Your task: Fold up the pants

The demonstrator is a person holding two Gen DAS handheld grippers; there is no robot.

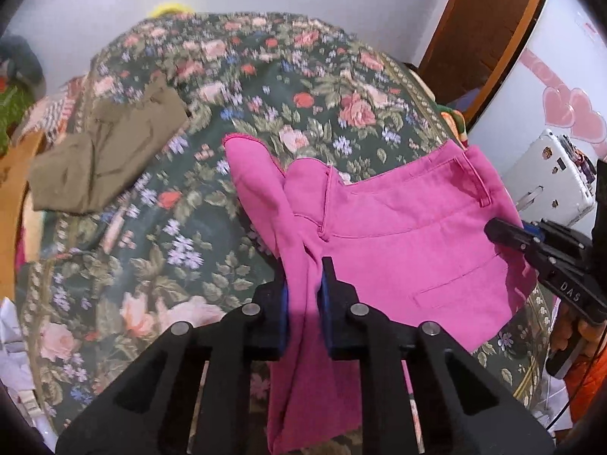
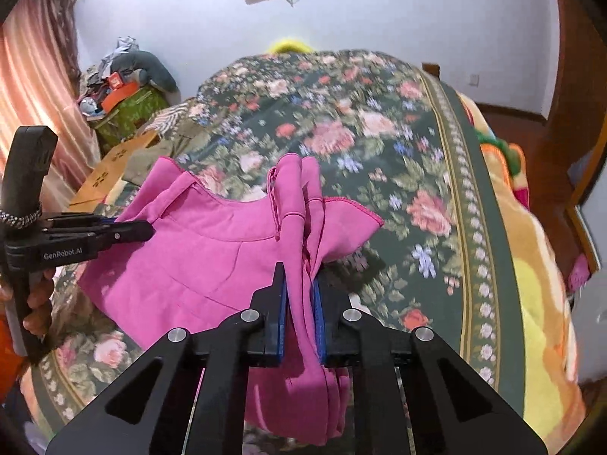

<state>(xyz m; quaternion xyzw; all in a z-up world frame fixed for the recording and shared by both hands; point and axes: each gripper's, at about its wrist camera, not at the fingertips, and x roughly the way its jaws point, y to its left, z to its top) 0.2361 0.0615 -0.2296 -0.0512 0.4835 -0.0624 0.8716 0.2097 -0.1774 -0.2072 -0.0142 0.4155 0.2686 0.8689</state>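
Note:
Bright pink pants [image 1: 398, 235] are lifted partly off the floral bedspread [image 1: 189, 227], waistband and back pocket facing the left wrist camera. My left gripper [image 1: 305, 269] is shut on a bunched fold of the pink cloth, which hangs down between its blue pads. At the right of that view, my right gripper [image 1: 497, 229] pinches the pants' far edge. In the right wrist view my right gripper [image 2: 298, 275] is shut on gathered pink pants [image 2: 197, 258]. My left gripper [image 2: 148, 229], held by a hand, grips the cloth at the left.
A folded olive garment [image 1: 110, 151] lies on the bed at the back left. A cardboard box [image 2: 114, 167] and a clutter pile [image 2: 125, 87] stand beyond the bed's left side. A white case [image 1: 550, 182] and a wooden door [image 1: 485, 19] are on the right. An orange-yellow blanket [image 2: 531, 265] hangs over the bed's right edge.

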